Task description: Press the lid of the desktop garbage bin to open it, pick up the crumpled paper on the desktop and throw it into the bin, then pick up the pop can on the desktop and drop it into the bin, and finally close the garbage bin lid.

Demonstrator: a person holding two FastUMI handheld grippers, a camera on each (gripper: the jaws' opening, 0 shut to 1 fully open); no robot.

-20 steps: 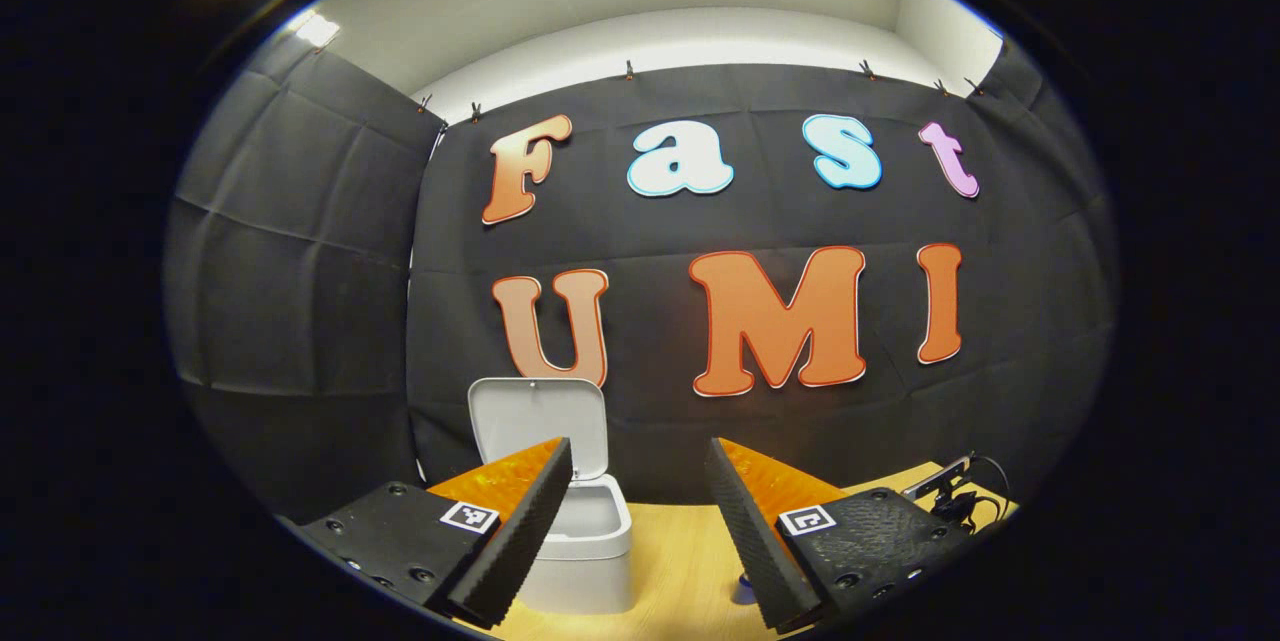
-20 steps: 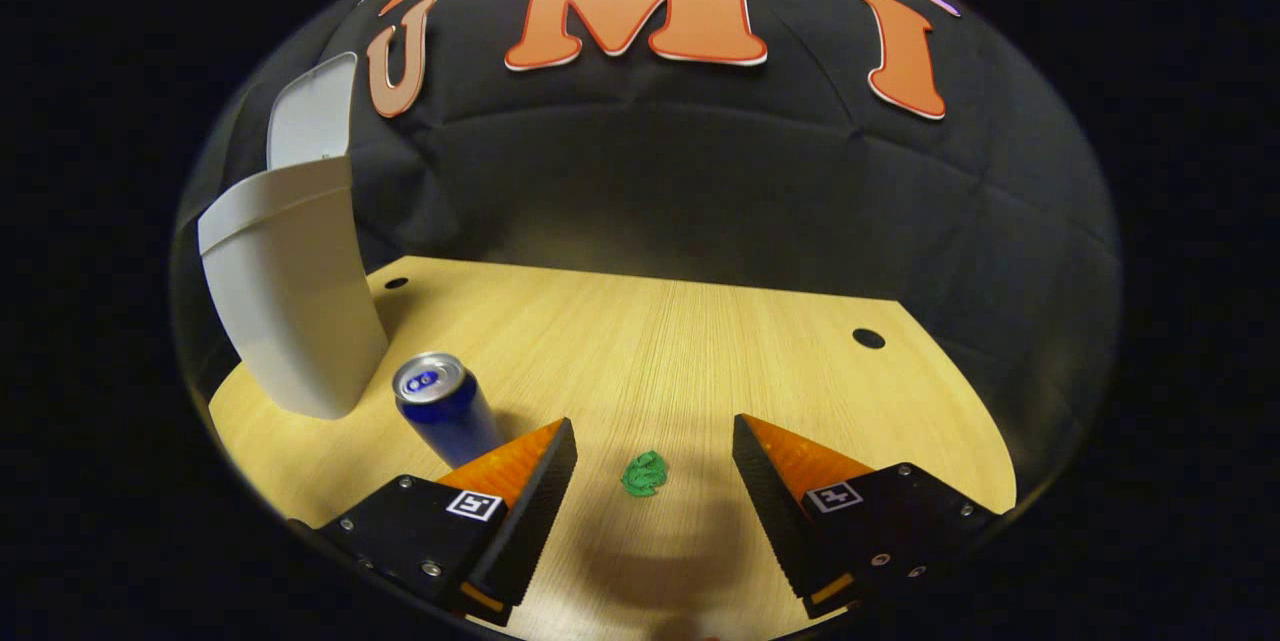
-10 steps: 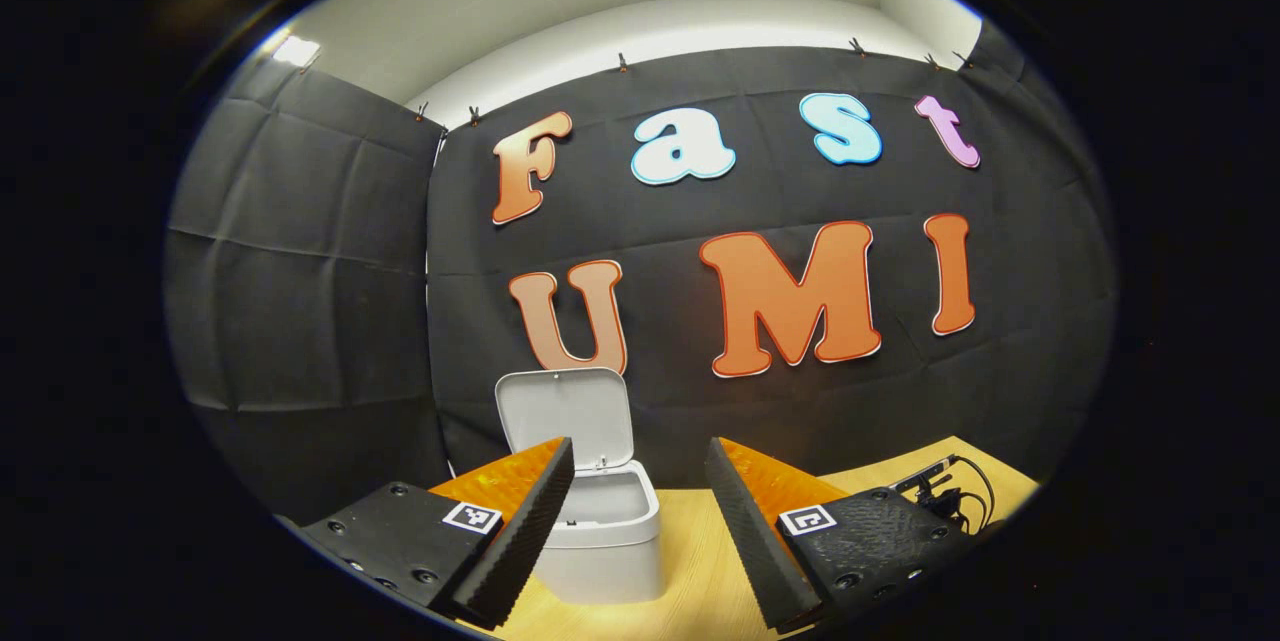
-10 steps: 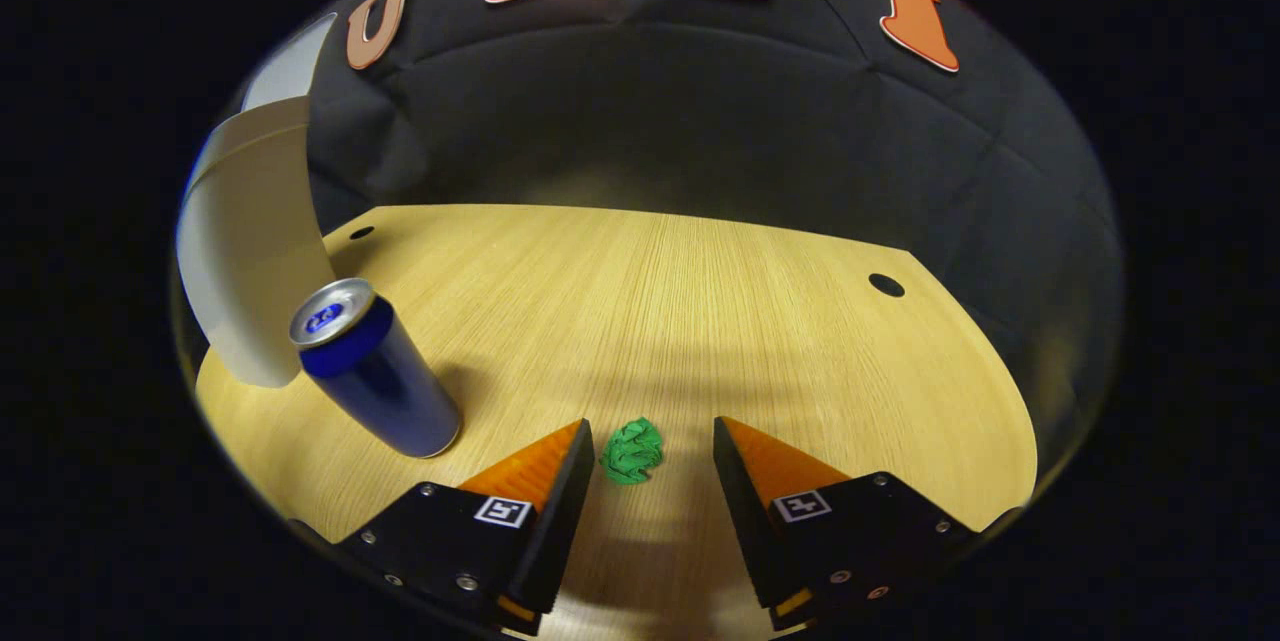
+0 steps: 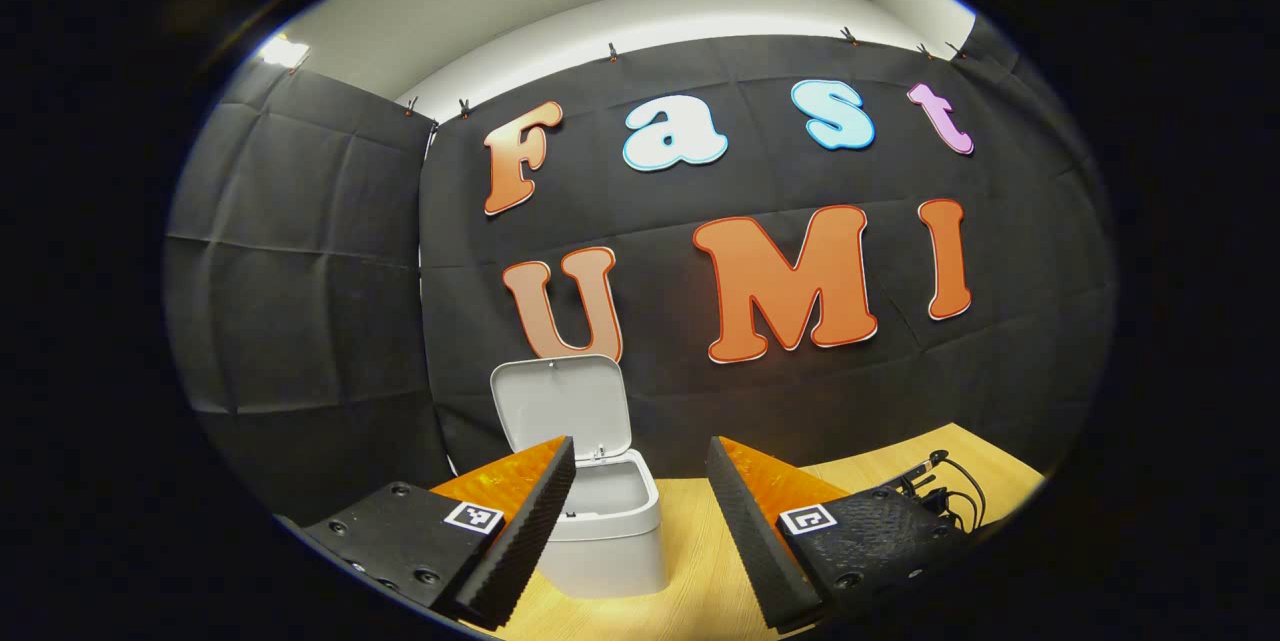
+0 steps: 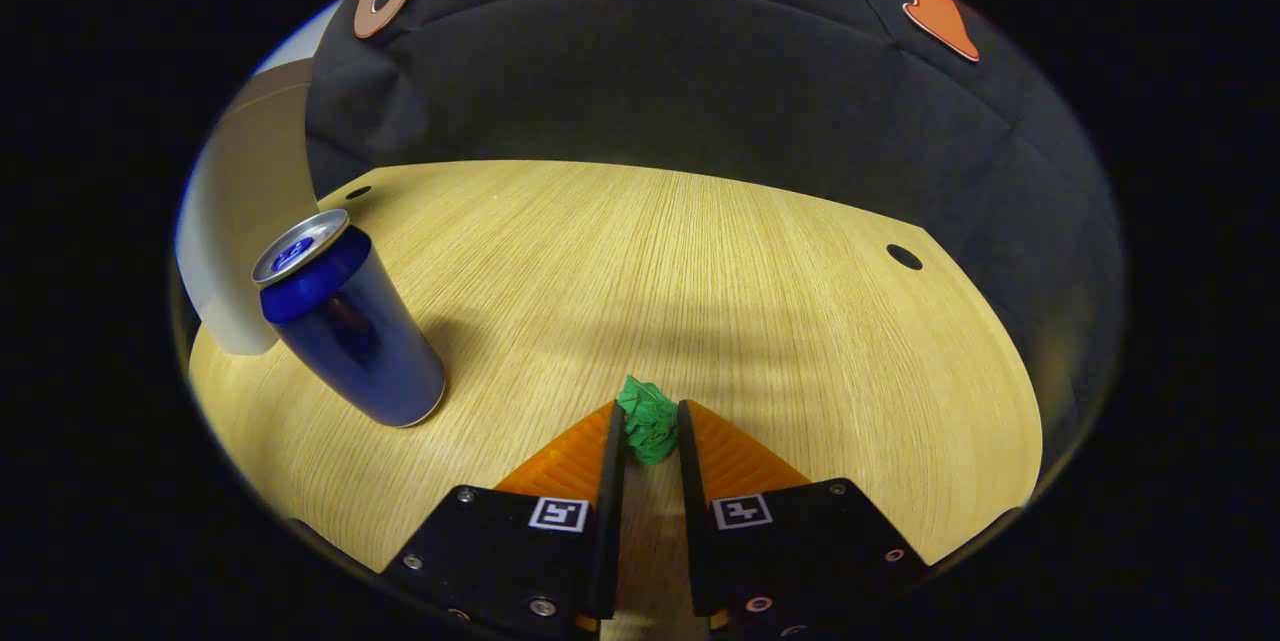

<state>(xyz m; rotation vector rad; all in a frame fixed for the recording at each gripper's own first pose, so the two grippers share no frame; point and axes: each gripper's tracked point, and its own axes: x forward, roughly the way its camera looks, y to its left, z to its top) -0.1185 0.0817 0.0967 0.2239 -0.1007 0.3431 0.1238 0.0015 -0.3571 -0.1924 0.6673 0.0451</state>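
In the right gripper view the green crumpled paper (image 6: 647,423) lies on the wooden desktop (image 6: 700,271), pinched between the fingers of my right gripper (image 6: 648,416), which is shut on it low over the wood. A blue pop can (image 6: 345,331) stands upright to its left, in front of the white garbage bin (image 6: 245,221). The left gripper view shows the bin (image 5: 605,531) with its lid (image 5: 560,406) raised upright and its mouth uncovered. My left gripper (image 5: 640,456) hangs open in the air nearer than the bin, nothing between its fingers.
Black cloth walls close the desk at the back and left. A small black device with cables (image 5: 935,491) sits at the desk's right edge in the left gripper view. Two round holes (image 6: 904,257) mark the desktop's back corners.
My right gripper moved down and forward to the paper and its fingers came together on it. The left gripper drifted slightly, staying open.
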